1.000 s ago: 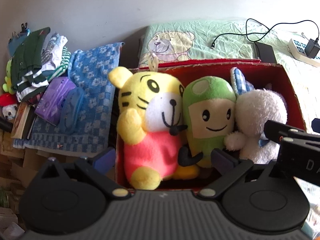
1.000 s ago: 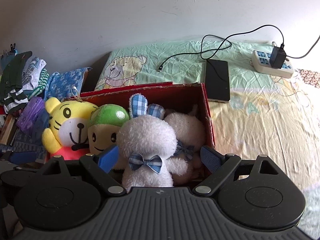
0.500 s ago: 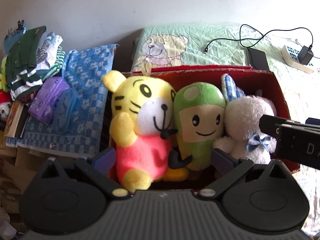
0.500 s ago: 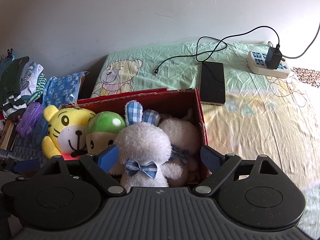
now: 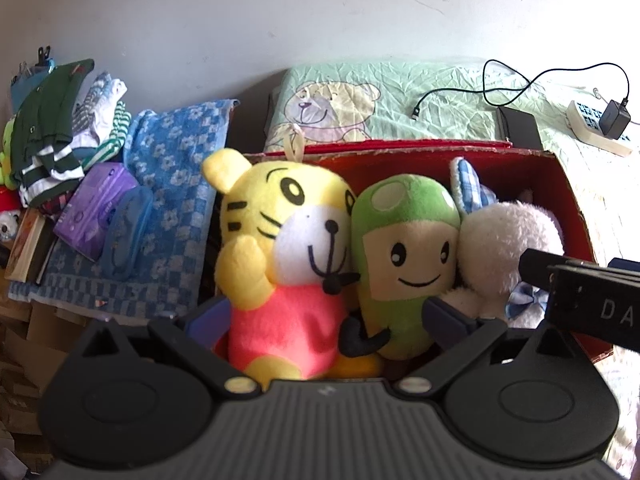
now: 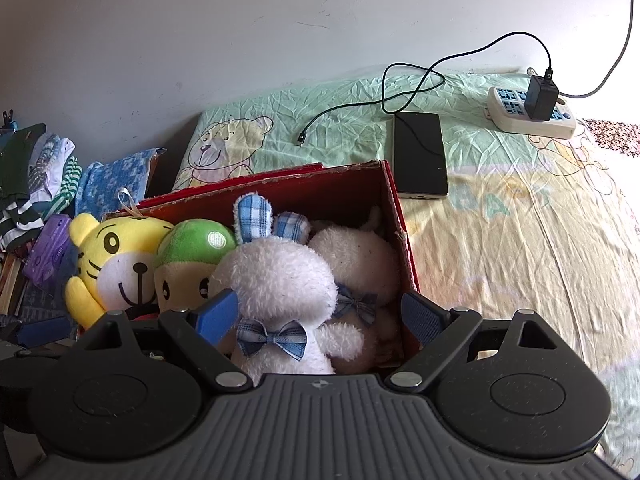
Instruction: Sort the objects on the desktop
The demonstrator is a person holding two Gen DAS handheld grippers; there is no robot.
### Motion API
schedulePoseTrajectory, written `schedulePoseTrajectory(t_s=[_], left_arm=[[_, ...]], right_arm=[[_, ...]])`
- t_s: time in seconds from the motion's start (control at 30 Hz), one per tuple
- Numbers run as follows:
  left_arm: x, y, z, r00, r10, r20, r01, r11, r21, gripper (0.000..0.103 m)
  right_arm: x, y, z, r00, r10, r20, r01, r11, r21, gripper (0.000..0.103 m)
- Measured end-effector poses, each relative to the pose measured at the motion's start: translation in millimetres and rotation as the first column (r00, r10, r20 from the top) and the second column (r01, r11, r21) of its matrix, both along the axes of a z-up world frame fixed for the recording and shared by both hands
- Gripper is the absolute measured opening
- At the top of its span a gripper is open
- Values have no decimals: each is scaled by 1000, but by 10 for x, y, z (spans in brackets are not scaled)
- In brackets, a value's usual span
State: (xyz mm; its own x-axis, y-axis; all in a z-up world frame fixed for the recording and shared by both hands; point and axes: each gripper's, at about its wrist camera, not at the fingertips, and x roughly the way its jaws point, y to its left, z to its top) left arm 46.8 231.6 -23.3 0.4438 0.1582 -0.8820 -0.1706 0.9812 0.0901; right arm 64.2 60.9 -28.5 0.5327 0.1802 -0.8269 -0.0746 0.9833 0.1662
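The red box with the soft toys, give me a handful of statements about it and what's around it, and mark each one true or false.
1. The yellow tiger toy sits in the red box next to the green toy. True.
2. The white rabbit toy wears a red bow. False: its bow is blue checked.
3. The charger is plugged into the power strip. True.
4. The phone lies inside the red box. False: it lies on the sheet behind the box.
5. The right gripper is shut on the white rabbit toy. False: its jaws stand apart, holding nothing.
6. The left gripper is open. True.
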Motion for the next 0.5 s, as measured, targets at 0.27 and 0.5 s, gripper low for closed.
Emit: schedulePoseTrajectory(t_s=[0.27, 0.5], left_arm=[[-4, -27, -79, 1000, 2, -20, -2, 1000, 11, 102], [-13, -17, -113, 1000, 0, -21, 0, 1000, 0, 102]], right_arm=[[-53, 45, -23, 1000, 7, 29, -6, 1000, -28, 91], [-66, 47, -37, 999, 12, 30, -11, 1000, -27, 91]])
